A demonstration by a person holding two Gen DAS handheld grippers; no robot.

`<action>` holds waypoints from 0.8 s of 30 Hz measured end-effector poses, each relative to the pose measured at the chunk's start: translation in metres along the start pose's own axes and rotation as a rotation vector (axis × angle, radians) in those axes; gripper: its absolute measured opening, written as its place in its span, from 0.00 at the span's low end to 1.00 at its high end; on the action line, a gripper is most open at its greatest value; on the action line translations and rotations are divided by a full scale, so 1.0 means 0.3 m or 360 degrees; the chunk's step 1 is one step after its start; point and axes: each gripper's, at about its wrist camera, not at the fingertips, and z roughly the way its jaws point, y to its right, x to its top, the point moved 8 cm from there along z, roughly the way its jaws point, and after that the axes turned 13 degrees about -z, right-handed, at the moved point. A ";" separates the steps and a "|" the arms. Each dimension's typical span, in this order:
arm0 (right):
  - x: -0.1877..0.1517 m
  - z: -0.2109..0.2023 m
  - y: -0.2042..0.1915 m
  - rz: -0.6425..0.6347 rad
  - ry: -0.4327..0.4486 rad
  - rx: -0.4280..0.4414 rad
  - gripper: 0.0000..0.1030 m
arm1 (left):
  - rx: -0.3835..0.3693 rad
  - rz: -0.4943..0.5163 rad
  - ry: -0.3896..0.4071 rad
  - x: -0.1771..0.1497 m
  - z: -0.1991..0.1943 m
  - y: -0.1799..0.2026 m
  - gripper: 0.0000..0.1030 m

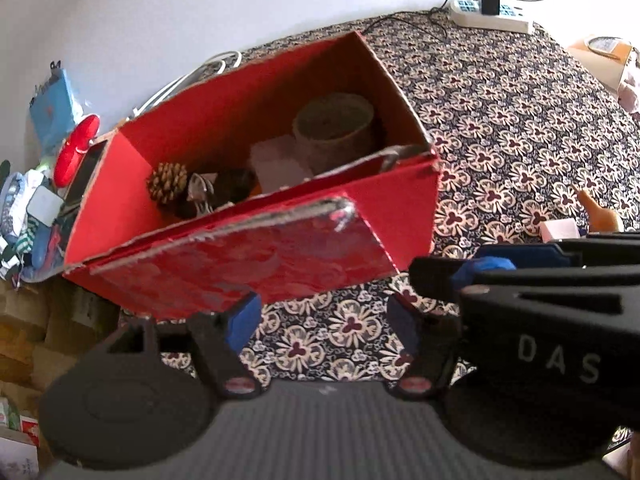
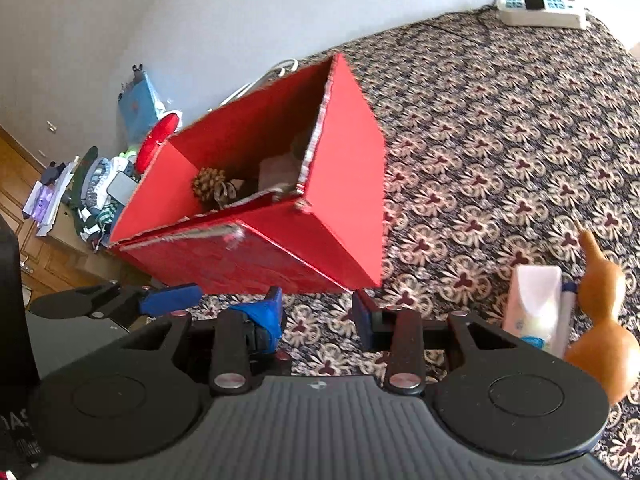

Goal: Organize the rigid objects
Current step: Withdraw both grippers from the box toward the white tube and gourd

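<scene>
A red cardboard box (image 1: 224,268) stands open on the patterned tablecloth (image 1: 520,140); it also shows in the right wrist view (image 2: 344,184). Inside lie a pine cone (image 1: 167,186), a round woven pot (image 1: 334,130), a white block (image 1: 276,162) and dark items. My left gripper (image 1: 324,316) is open and empty in front of the box. My right gripper (image 2: 320,312) is open and empty near the box's front corner. An orange gourd (image 2: 600,320) and a white bottle (image 2: 534,304) lie to its right; they also show in the left wrist view, gourd (image 1: 600,212).
A white power strip (image 1: 492,16) with a black charger sits at the table's far edge. Clutter, a red disc (image 1: 76,148) and a blue box (image 1: 54,108) lie left of the red box. The right gripper (image 1: 440,276) crosses the left view.
</scene>
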 end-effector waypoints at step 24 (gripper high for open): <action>-0.090 -0.118 0.233 0.0163 -0.0007 -0.0102 0.21 | -0.0170 0.0172 -0.0115 -0.054 0.046 0.239 0.69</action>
